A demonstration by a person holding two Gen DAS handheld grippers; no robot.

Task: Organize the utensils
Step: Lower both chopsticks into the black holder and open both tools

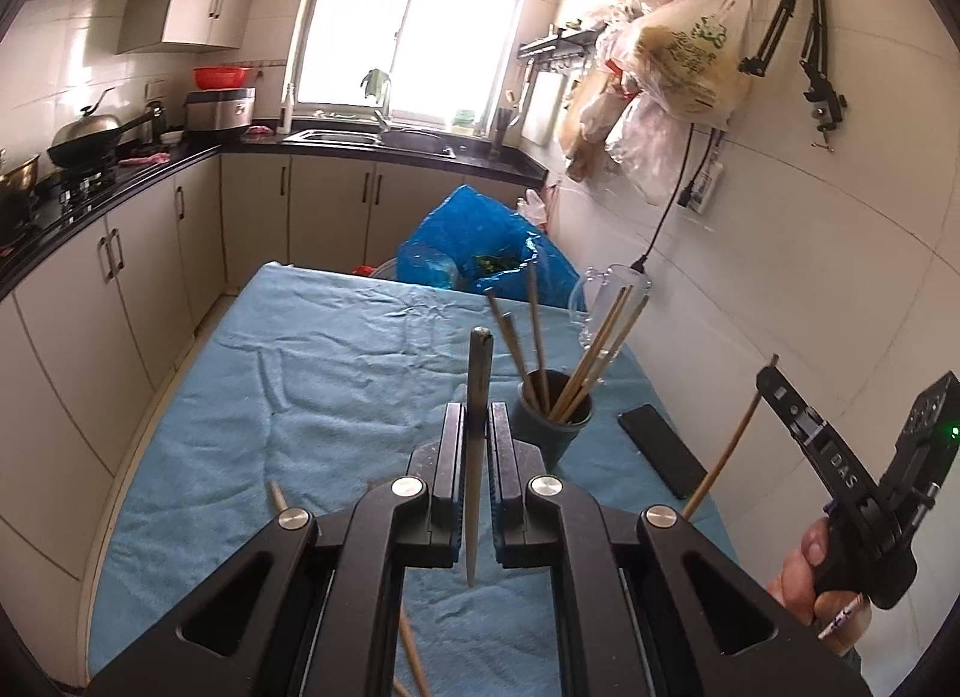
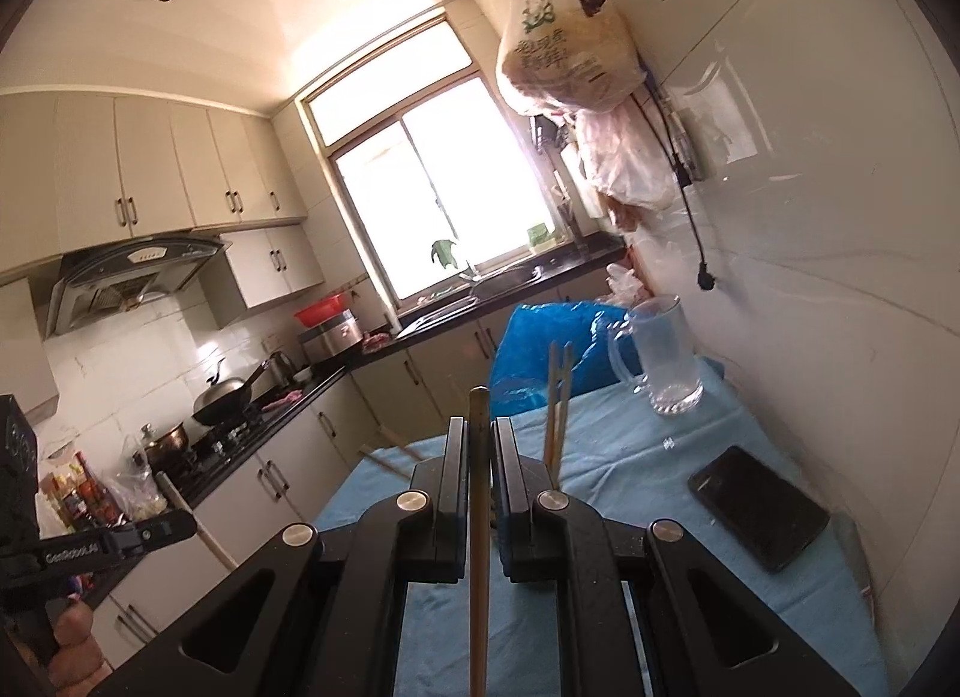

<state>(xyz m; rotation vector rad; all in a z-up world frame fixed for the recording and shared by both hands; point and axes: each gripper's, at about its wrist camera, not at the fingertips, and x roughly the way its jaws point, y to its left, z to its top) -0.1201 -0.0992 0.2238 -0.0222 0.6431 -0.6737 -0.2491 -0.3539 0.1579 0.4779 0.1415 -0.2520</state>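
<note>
My left gripper (image 1: 477,415) is shut on a grey-brown chopstick (image 1: 480,373) that stands upright between its pads, above the blue cloth (image 1: 336,373). Just right of it stands a dark cup (image 1: 555,427) holding several chopsticks (image 1: 591,355). My right gripper (image 1: 768,382), held in a hand at the right edge, is shut on a pale chopstick (image 1: 729,451). In the right wrist view that gripper (image 2: 480,427) clamps the pale chopstick (image 2: 479,505). The cup's chopsticks (image 2: 558,403) rise behind its right finger; the cup is hidden. The left gripper (image 2: 174,526) shows at the left.
Loose chopsticks (image 1: 277,496) lie on the cloth near the front. A black phone (image 2: 759,508) lies at the table's right side by the tiled wall. A glass mug (image 2: 666,361) and a blue plastic bag (image 2: 540,349) stand at the far end. Kitchen counters run along the left.
</note>
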